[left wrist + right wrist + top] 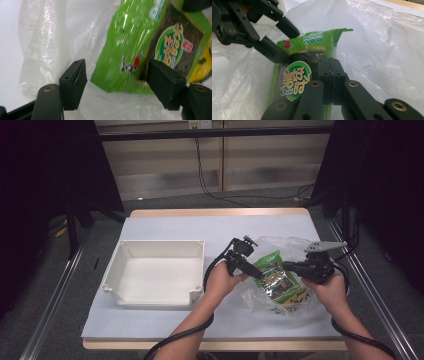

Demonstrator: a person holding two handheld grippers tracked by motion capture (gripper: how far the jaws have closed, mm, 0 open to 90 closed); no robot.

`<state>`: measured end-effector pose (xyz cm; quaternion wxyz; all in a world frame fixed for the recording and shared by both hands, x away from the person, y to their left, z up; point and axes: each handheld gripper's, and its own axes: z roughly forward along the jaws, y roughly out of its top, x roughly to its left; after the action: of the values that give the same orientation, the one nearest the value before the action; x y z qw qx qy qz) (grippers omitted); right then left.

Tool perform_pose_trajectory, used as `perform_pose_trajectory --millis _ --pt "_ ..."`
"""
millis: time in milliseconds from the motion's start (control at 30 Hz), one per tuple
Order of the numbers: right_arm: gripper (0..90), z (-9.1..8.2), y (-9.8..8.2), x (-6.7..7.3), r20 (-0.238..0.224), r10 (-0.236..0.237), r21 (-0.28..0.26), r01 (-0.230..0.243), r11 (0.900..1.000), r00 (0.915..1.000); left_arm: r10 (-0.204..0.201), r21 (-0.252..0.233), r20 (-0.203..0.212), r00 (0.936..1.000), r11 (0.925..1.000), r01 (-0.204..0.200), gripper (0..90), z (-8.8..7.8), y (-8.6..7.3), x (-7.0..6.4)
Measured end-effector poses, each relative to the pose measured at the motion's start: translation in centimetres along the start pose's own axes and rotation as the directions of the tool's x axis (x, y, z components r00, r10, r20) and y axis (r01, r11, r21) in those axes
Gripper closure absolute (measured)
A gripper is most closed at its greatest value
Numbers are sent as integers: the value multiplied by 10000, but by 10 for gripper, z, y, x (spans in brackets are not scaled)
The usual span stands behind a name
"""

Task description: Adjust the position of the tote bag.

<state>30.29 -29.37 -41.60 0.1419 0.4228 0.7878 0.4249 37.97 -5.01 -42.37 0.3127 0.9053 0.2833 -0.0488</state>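
Your left gripper point(250, 269) has its jaws standing apart around the top end of the green snack packet point(274, 276). In the left gripper view the pads sit either side of that packet point(125, 47) with clear air on both sides, so nothing is pinched there.

Your right gripper point(292, 268) has its jaws pressed flat together. In the right gripper view they point(331, 75) close against the right edge of the packet point(312, 47), with clear plastic bag film point(372, 37) around them. Whether they pinch the packet, the film or both, I cannot tell.

The packet lies tilted inside the clear plastic bag point(280, 245) on the right half of the counter point(165, 227), between your two hands. A yellow item point(295, 297) lies in the bag below it. The white tray point(155, 251) stands well to the left, apart from the bag.
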Motion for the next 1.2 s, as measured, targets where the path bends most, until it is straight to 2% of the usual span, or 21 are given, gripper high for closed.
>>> perform_pose_trajectory --millis 67,100,167,233,333,400,433,467,567,667,767,833,867,967,1033,1100,1133,1200 --pt "895 -1 0 -1 -34 115 -124 -116 9999 9999 -74 -99 120 9999 9999 75 314 -1 -1 -1" --pt "895 -1 0 -1 -103 115 -176 -117 9998 9999 48 -58 209 9998 10000 -47 308 -2 0 -1" --pt "895 -1 1 0 -136 68 -229 -71 9997 9999 64 -131 203 9998 9999 -61 307 -4 2 -1" --pt "895 -1 1 2 -213 -19 -224 15 9997 9998 19 -172 390 9992 9999 -12 298 -6 4 -1" --pt "895 -1 4 5 -270 -109 -220 103 9997 9996 233 -139 453 9987 9996 -226 299 -8 9 -5" --pt "894 0 4 5 -306 -207 -256 199 9995 9993 507 155 434 9978 9986 -514 307 -8 11 -6" --pt "894 0 4 4 -326 -195 -276 186 9994 9993 551 141 479 9973 9983 -558 315 -7 11 -7" --pt "894 0 5 4 -335 -149 -296 140 9995 9993 566 229 473 9973 9981 -577 332 -7 12 -7" --pt "895 1 4 4 -454 -248 -245 237 9994 9987 545 104 620 9966 9984 -552 336 -8 12 -4" --pt "894 2 4 5 -461 -239 -231 228 9995 9987 603 265 772 9952 9977 -625 329 -11 15 -3" --pt "895 3 4 4 -502 -310 -230 298 9993 9983 509 140 756 9958 9985 -521 320 -16 18 -3" --pt "894 3 4 4 -557 -335 -218 324 9992 9979 622 26 736 9953 9980 -626 317 -20 20 -2" --pt "894 3 5 4 -563 -326 -204 315 9993 9979 513 -106 748 9959 9987 -507 316 -22 20 -2" --pt "894 4 6 6 -603 -454 -281 438 9986 9971 652 -176 1116 9916 9978 -636 324 -23 23 -3" --pt "894 4 7 7 -657 -451 -269 434 9987 9968 757 51 1225 9896 9970 -769 329 -20 23 -5" --pt "894 4 7 8 -655 -511 -288 493 9984 9965 795 145 1477 9858 9965 -825 367 -17 22 -4" --pt "894 4 8 9 -611 -536 -316 517 9982 9967 751 145 1476 9862 9968 -781 389 -16 21 -3" --pt "893 4 8 9 -639 -565 -310 546 9980 9964 772 334 1538 9851 9960 -833 493 -16 19 -2"
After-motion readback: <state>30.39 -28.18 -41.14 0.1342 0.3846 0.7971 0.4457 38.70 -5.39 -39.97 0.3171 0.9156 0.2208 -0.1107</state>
